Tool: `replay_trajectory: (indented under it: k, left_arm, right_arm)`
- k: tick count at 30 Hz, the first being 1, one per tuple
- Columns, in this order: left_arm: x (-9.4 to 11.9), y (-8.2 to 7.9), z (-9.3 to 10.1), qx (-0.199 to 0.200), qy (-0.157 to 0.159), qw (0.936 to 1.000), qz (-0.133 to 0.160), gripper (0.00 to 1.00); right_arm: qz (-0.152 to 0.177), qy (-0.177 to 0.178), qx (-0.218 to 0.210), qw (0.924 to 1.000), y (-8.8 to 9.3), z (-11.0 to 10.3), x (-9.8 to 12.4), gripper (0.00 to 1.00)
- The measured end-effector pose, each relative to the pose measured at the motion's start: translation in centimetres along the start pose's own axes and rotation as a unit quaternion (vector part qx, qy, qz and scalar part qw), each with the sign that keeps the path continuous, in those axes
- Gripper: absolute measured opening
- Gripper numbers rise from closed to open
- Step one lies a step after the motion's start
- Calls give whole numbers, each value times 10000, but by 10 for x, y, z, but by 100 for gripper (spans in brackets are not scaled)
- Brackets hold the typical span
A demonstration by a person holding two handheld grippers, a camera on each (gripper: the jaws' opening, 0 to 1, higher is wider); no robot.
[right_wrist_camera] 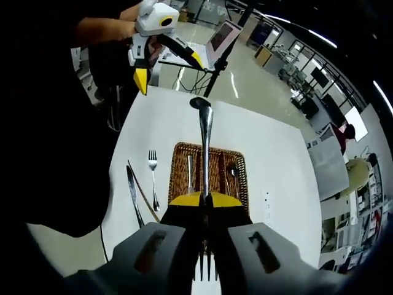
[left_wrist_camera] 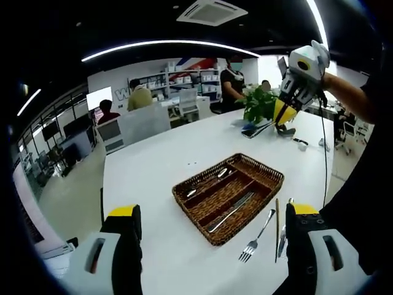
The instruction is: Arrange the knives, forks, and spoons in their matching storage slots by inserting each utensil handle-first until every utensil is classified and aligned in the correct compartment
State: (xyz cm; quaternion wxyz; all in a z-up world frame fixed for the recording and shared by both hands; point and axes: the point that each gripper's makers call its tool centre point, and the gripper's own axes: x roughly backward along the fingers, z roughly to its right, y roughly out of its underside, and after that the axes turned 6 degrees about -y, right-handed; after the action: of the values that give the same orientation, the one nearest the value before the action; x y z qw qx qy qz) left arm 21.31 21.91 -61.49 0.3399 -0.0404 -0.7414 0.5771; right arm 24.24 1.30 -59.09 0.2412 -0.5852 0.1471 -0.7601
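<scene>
Right gripper view has the right gripper (right_wrist_camera: 206, 200) clamped on a fork (right_wrist_camera: 205, 132), handle pointing away above the wicker tray (right_wrist_camera: 241, 161), a second fork (right_wrist_camera: 153, 178) and knife (right_wrist_camera: 133, 193) beside it, the left gripper (right_wrist_camera: 167, 61) spread beyond.

No readable text anywhere. Far wall (left_wrist_camera: 116, 83) beyond the left gripper's jaws carries large lettering, mostly hidden behind a person, only a partial "W" shows. Nothing on utensils or tray.

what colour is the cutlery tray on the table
Brown woven wicker tray, clearest in the left gripper view.
</scene>
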Motion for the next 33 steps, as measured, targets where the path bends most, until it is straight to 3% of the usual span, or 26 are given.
replay_trajectory:
  k: [10,17,23,33]
  left_arm:
    - [-4,-1,-6,-61,-83,9999,30,100]
    - [-6,-1,-5,-49,-54,10000,36,100]
    - [-6,0,-5,-38,-64,10000,17,100]
    - [-3,-2,-8,10,-129,9999,27,100]
  right_arm:
    - [-78,-62,-44,9999,7,16,-14,0]
    - [-118,-114,-107,9998,12,35,-29,1]
    - [-175,-108,-242,9995,26,58,-44,1]
    - [-241,26,-133,9996,27,88,-45,1]
